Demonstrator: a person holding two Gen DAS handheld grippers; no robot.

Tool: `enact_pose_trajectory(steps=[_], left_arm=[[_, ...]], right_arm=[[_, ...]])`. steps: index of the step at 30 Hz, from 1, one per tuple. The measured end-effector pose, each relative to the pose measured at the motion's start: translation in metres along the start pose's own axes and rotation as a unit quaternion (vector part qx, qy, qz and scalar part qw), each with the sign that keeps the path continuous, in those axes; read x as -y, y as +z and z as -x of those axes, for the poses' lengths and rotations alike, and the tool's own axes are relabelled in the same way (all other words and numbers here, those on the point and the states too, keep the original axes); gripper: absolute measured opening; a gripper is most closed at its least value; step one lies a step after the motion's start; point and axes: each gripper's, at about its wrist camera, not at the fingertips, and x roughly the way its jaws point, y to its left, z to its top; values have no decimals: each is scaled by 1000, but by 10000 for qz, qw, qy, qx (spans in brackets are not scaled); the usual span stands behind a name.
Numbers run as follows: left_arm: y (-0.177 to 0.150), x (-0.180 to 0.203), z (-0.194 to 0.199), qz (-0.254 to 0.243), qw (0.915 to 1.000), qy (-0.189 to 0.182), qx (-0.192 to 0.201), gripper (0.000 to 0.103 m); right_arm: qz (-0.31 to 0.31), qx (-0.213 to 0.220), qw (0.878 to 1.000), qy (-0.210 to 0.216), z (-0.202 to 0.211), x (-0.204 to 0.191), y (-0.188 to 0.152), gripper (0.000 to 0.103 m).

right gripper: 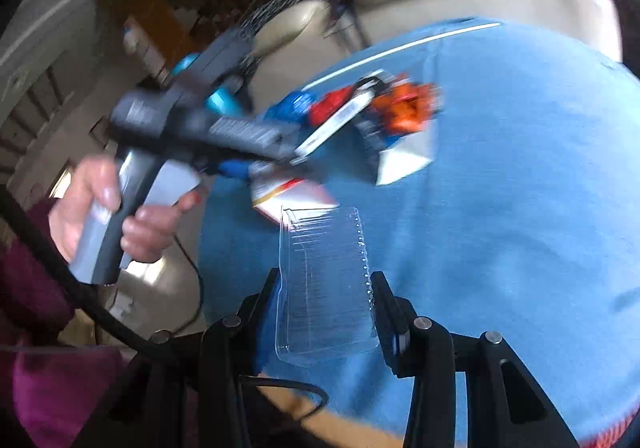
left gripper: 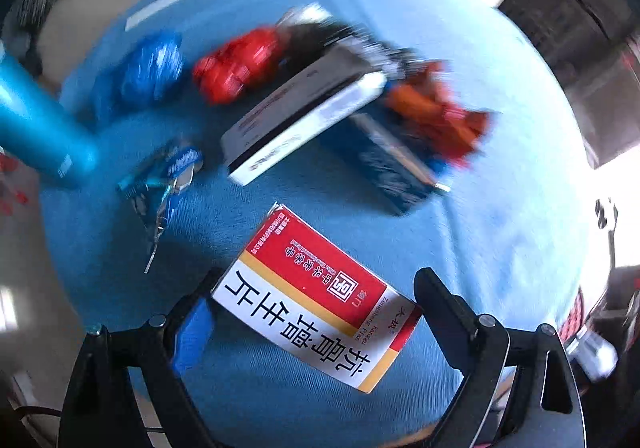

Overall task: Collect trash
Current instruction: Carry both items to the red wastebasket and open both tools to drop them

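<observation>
Left wrist view shows the left tongs (left gripper: 316,296) spread around a red-and-white cardboard medicine box (left gripper: 316,300) lying on the blue-clothed bench (left gripper: 500,232), its fingers apart from the box sides, while the right tongs (right gripper: 324,288) pinch a clear plastic blister tray (right gripper: 326,284) above the same bench.
</observation>
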Motion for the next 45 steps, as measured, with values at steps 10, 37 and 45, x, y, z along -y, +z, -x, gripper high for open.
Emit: enact_pose_trajectory(steps=[10, 37, 45], left_arm=[[-59, 207, 72, -3182, 9365, -1305, 678, 94], [-103, 330, 7, -4269, 8628, -2692, 298, 96], [-119, 340, -3, -4783, 8398, -2567, 89, 96]], right_arm=[[-1863, 1067, 9641, -1564, 179, 78, -81, 45], [-4368, 1991, 8704, -1096, 231, 176, -190, 71], [-4153, 2404, 8660, -1404, 252, 171, -171, 71]])
